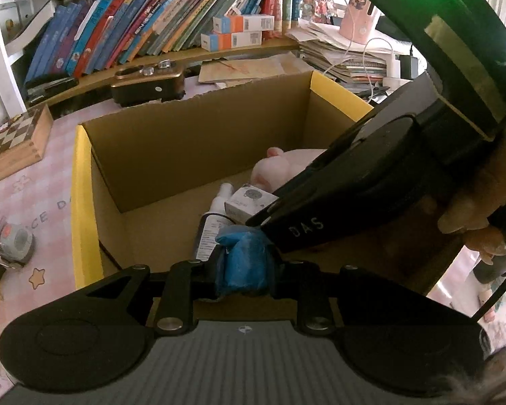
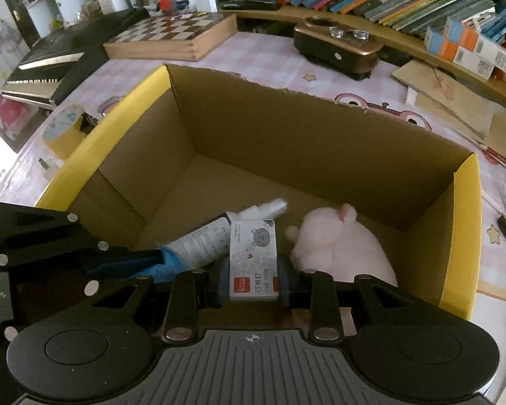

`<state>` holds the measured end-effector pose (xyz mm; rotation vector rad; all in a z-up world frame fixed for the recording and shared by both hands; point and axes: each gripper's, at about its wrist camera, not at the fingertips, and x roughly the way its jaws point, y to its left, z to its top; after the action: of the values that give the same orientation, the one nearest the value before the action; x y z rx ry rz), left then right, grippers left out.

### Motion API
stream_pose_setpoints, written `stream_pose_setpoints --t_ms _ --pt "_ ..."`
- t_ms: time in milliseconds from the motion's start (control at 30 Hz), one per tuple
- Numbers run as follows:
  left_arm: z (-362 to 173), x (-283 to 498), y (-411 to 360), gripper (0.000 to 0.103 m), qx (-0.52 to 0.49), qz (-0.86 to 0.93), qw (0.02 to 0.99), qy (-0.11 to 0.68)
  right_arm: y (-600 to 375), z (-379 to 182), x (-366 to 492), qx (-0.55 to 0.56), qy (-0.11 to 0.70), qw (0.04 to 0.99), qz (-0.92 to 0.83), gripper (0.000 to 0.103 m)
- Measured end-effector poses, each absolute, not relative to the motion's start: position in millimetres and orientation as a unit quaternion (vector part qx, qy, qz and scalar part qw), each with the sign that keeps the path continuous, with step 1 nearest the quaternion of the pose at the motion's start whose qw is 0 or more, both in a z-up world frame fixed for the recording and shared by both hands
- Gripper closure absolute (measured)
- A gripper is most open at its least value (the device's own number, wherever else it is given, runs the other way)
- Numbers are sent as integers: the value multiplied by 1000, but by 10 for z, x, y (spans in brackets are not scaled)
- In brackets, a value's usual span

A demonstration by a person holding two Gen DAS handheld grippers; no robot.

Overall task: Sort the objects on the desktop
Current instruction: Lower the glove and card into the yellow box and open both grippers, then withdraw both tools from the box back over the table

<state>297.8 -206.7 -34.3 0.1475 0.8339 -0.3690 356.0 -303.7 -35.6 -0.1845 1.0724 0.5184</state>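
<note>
An open cardboard box (image 2: 286,135) with yellow flaps (image 1: 84,222) holds a pink plush toy (image 2: 344,246), a white spray bottle (image 2: 205,236) and a small staple box (image 2: 253,260). My right gripper (image 2: 253,278) is shut on the staple box, low inside the cardboard box beside the plush. In the left wrist view the staple box (image 1: 249,202) lies by the bottle (image 1: 216,222) and the plush (image 1: 286,165). My left gripper (image 1: 243,266) has its blue-taped fingertips (image 1: 246,256) pressed together with nothing between them, just above the bottle. It shows at the left of the right wrist view (image 2: 165,263).
A wooden chessboard (image 2: 172,37), a yellow tape roll (image 2: 64,131), a brown radio (image 2: 337,47) and a dark keyboard (image 2: 50,64) lie around the box on the pink desk mat. A tape measure (image 1: 15,243) lies left of the box. Book shelves stand behind.
</note>
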Motion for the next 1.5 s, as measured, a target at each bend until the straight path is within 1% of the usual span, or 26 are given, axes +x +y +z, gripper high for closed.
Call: stream_pose_setpoints --t_ms 33,67,133,167,200,233,267,333,367,433,567,733,800,867,967,1167,1333,1500 --pt "-340 2976 -2066 73 69 -180 895 402 -3046 -351 3558 -84 503 825 244 72" --pt "-335 2971 -2069 70 67 -181 896 401 -3051 -339 3546 -81 500 827 245 72" --pt "-325 2959 -2075 56 62 -180 898 396 -3073 -319 3537 -74 493 832 245 70" --pt "-315 2946 -2084 53 60 -179 900 392 -3084 -303 3533 -70 487 836 245 65" --pt "-298 2926 -2093 46 59 -177 903 386 -3102 -282 3531 -65 478 841 243 62" --pt "-281 2914 -2098 41 58 -177 905 382 -3128 -257 3522 -58 469 847 242 55" --pt "-260 2897 -2101 39 57 -177 907 377 -3156 -228 3505 -51 457 854 242 50" --pt "-214 2865 -2102 33 56 -178 911 369 -3193 -180 3457 -48 436 867 236 47" --pt "-187 2842 -2102 32 55 -177 913 364 -3210 -157 3435 -47 426 873 232 45" --pt "-127 2787 -2094 23 55 -169 919 352 -3271 -115 3396 -38 413 882 224 45" --pt "7 2689 -2013 20 45 -146 933 325 -3412 -32 3319 -12 391 898 201 45" --pt "193 2502 -1811 18 8 -82 960 268 -3563 115 3140 20 350 922 166 45" --pt "249 2422 -1725 18 -5 -65 965 255 -3620 186 3022 28 324 935 144 45" --pt "289 2324 -1647 18 -12 -49 968 244 -3652 231 2895 30 301 944 129 42" --pt "317 2174 -1549 15 -19 -31 971 236 -3676 259 2699 30 281 953 107 42" --pt "304 1903 -1364 12 -32 -18 971 237 -3679 244 2362 30 273 959 73 42" --pt "252 1698 -1245 8 -36 -23 970 240 -3600 166 2074 34 284 957 48 41" --pt "200 1514 -1129 7 -43 -35 967 248 -3460 96 1811 43 305 951 32 40"
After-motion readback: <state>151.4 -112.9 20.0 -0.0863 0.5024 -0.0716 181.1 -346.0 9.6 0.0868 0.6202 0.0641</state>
